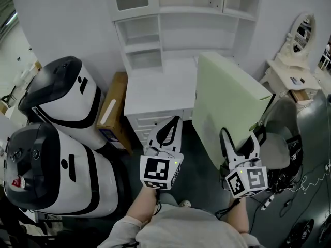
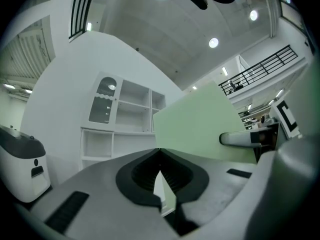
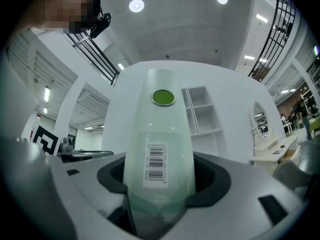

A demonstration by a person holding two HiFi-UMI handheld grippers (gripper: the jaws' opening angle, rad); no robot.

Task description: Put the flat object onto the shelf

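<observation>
Two grippers are pointing toward the white shelf unit, but only one is carrying anything. The right gripper is clamping the near edge of the flat object, a pale green panel. In the right gripper view its thick edge with a barcode label is filling the gap between the wide-set jaws. Gripping it by that edge is probably keeping the broad faces free, so the far end can go into a shelf bay first.

The left gripper is hanging empty just beside it, jaws closed until the tips meet, likely waiting to steady the panel.

The panel is standing on edge clear of any surface, with one broad face turned toward the left gripper. Its long axis seems to be running away from the right gripper toward the shelf unit, and its far corner is showing over the right edge of the desk top.
</observation>
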